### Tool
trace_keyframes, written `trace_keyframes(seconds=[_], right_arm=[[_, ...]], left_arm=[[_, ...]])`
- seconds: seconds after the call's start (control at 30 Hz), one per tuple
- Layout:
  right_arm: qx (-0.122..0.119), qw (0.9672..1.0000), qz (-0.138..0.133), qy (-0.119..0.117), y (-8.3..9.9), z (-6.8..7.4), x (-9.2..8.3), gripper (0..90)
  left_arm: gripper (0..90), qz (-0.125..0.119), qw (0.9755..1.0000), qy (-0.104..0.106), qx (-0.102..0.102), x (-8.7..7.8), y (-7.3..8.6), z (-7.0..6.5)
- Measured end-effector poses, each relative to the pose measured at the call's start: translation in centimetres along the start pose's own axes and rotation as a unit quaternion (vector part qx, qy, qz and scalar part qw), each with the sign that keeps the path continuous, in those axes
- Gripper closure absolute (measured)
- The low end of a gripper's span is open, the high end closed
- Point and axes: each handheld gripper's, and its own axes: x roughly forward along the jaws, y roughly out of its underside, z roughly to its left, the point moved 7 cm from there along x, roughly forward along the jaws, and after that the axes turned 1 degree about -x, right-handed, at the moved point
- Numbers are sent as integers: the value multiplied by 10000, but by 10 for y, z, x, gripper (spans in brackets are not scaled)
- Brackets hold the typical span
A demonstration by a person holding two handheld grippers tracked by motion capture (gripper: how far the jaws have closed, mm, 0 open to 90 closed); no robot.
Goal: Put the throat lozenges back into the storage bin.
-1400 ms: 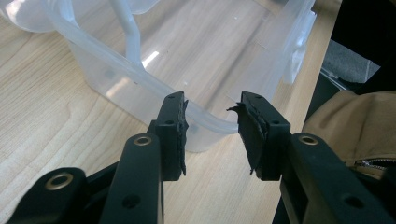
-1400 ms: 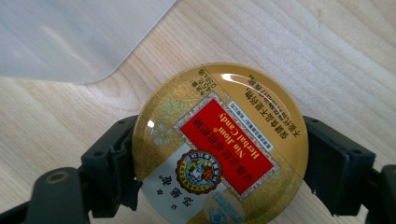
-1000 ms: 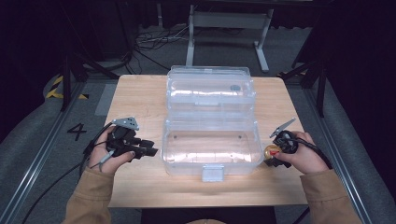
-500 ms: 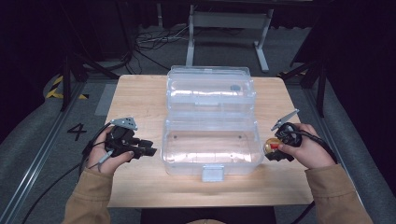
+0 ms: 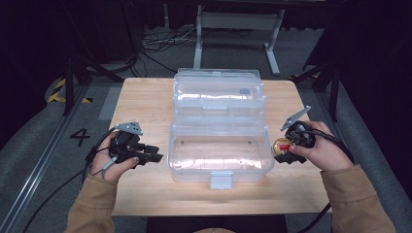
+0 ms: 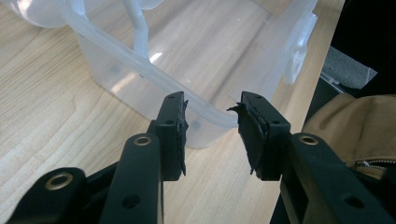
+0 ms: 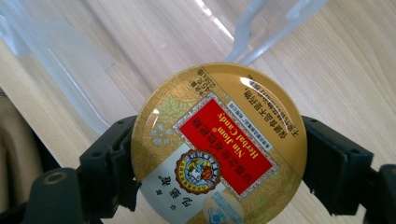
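One round gold candy tin (image 7: pixel 218 145) sits clamped between the right gripper (image 5: pixel 286 148) jaws just right of the open clear box (image 5: pixel 218 155), left gripper (image 6: pixel 210 133) parted and empty; next move likely needs lifting it over the rim.

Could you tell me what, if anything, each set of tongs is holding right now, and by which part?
The right tongs clamp a round gold candy tin across its rim, on opposite edges. The left tongs are open and hold nothing, beside the clear plastic box.
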Motion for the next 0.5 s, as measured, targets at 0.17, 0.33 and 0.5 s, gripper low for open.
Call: trace_keyframes(seconds=[0.17, 0.33, 0.5], right_arm=[[-163, 9999, -13, -52, -9, 6, -5, 199], [-305, 9995, -14, -97, -16, 11, -5, 199], [-484, 9986, -32, -191, -25, 19, -5, 199]], left_arm=[[622, 11, 10000, 7, 6, 0, 0, 0], [622, 0, 10000, 15, -2, 0, 0, 0], [622, 32, 10000, 12, 16, 1, 0, 0]])
